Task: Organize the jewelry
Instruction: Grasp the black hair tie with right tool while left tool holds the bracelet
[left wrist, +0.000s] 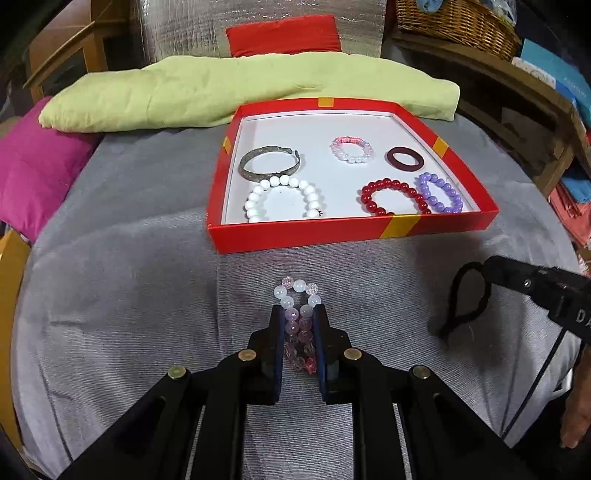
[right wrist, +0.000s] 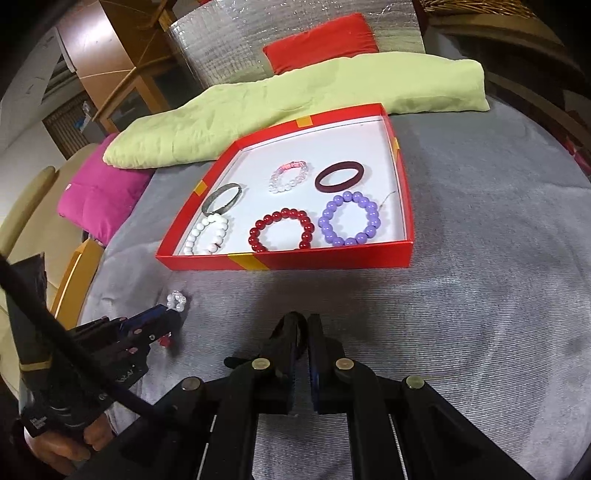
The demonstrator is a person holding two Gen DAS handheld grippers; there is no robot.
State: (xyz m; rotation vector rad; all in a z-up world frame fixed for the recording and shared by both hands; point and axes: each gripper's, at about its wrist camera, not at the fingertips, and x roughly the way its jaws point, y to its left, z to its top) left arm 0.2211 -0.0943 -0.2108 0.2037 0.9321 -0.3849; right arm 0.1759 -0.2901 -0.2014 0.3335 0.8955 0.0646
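A pale pink-and-white bead bracelet (left wrist: pixel 300 322) is pinched between the fingers of the left gripper (left wrist: pixel 298 314), squeezed into a long narrow loop whose clear and white beads stick out past the fingertips while the pinker beads sit deeper between the pads; it is held over the grey cloth (left wrist: pixel 129 295) covering the tabletop, in front of the near wall of the red box (left wrist: pixel 332 230). To its right, the right gripper (right wrist: pixel 303 325) has its fingers closed tight on a black cord loop (left wrist: pixel 466 302), which hangs from the tips down toward the cloth. The shallow red box, white inside with yellow bands on its walls, lies open further back and holds six pieces. At the back are a dull metal cuff bangle (left wrist: pixel 271 162) on the left, a small pink-and-white bead bracelet (left wrist: pixel 351 149) in the middle and a dark maroon ring bangle (left wrist: pixel 407 158) on the right. At the front are a white bead bracelet (left wrist: pixel 282 199) touching the cuff, a red bead bracelet (left wrist: pixel 394 197), and a purple bead bracelet (left wrist: pixel 440 192) just beside the red one. Behind the box lie a light green cushion (left wrist: pixel 221 92), a red cushion (left wrist: pixel 282 35) and, off to the left, a magenta cushion (left wrist: pixel 33 166). A wicker basket (left wrist: pixel 458 22) sits on a shelf at the upper right.
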